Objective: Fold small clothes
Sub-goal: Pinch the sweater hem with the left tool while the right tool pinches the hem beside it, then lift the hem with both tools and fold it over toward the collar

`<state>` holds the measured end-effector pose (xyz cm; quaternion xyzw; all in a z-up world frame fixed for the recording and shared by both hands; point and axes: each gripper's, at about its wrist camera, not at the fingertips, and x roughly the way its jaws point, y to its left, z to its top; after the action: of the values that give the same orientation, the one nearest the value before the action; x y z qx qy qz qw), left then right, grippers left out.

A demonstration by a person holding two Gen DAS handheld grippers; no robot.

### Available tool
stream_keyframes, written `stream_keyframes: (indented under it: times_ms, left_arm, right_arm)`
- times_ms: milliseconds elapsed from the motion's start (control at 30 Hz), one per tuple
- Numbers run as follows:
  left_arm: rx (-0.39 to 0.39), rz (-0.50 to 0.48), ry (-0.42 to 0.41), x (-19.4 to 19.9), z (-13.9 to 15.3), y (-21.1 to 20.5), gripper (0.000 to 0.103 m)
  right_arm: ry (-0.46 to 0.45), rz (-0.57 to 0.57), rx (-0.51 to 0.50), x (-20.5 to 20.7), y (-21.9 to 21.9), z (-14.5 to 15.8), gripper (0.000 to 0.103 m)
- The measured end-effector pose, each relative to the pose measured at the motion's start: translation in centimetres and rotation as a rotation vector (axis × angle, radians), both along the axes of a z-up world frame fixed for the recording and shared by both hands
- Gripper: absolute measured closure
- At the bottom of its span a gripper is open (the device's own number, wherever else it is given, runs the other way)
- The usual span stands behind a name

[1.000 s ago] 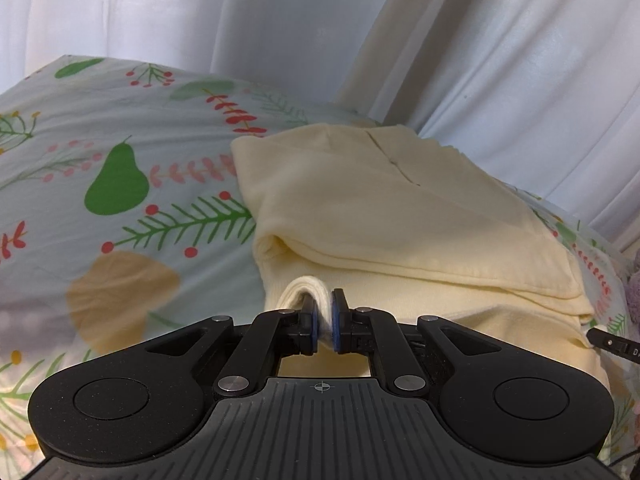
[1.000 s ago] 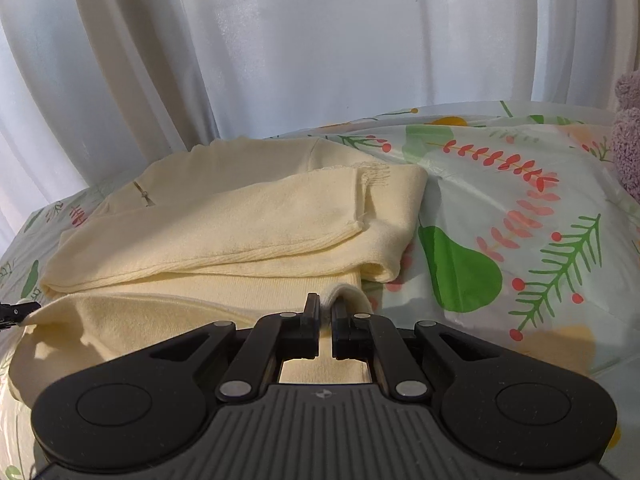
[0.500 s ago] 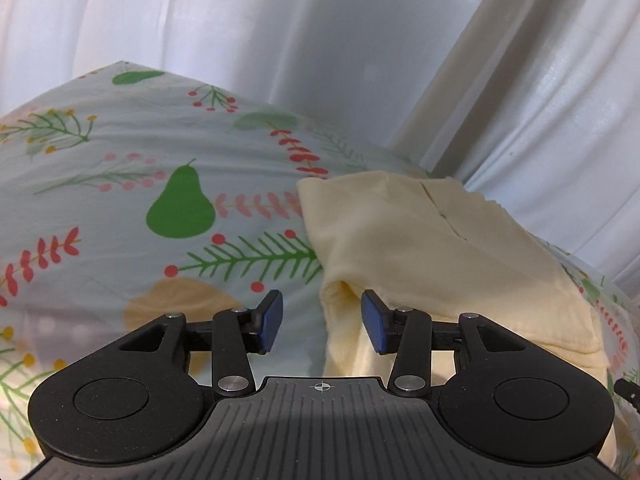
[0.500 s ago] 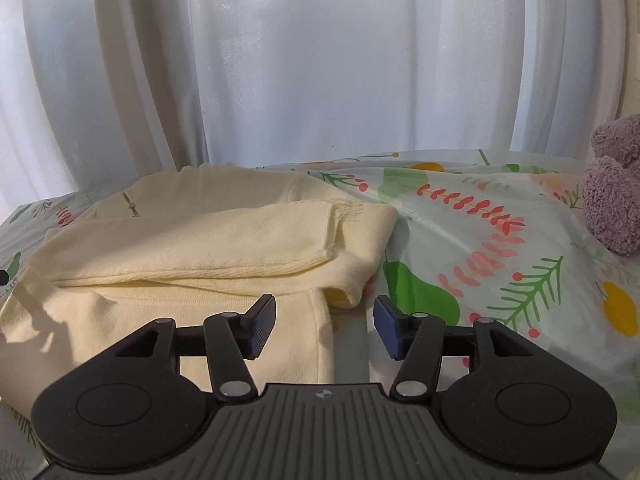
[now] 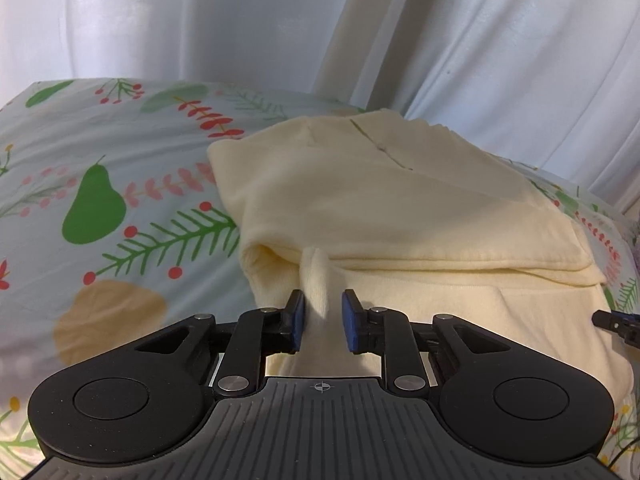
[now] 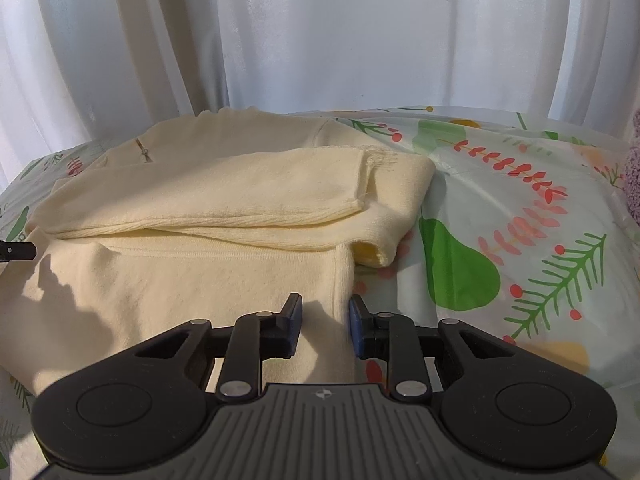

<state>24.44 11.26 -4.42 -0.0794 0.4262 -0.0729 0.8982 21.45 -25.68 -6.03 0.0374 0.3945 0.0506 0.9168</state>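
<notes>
Cream fabric fills the middle of both wrist views: a pale yellow garment (image 5: 400, 208) lies partly folded on a bed sheet (image 5: 100, 152) printed with green pears, red berries and fern sprigs. In the left wrist view we see our left gripper (image 5: 322, 316) at lower centre with its blue-padded jaws partly apart. A raised pinch of the garment's near edge stands up between them, against the left pad and clear of the right one, so nothing is clamped. An upper layer of the garment lies folded over the lower part, its long hem running across the right half of the frame. A dark tip of our other tool (image 5: 616, 322) pokes in at the right edge.

In the right wrist view the garment (image 6: 224, 200) sits centre left, with a sleeve-like layer folded across its top and ending in a frayed cuff near the centre. Our right gripper (image 6: 325, 316) sits at lower centre, jaws partly apart, straddling the garment's right side edge without pinching it. White curtains (image 6: 320, 32) hang behind the bed, and a purple plush thing (image 6: 634, 176) shows at the right edge of the frame.
</notes>
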Motion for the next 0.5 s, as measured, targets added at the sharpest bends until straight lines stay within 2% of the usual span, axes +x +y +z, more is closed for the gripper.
stream_keyframes:
  times_ms: [67, 333, 500]
  left_arm:
    - [0.013, -0.016, -0.001, 0.0, -0.1, -0.2, 0.087]
    - [0.045, -0.035, 0.001, 0.1, 0.2, -0.4, 0.093]
    - [-0.022, -0.061, -0.067, -0.7, 4.1, 0.1, 0.093]
  right_arm:
    - [-0.014, -0.005, -0.018, 0.0, 0.2, 0.1, 0.094]
    - [-0.073, 0.026, -0.096, -0.8, 1.2, 1.3, 0.096]
    - [-0.161, 0.032, -0.099, -1.6, 1.2, 4.3, 0.096]
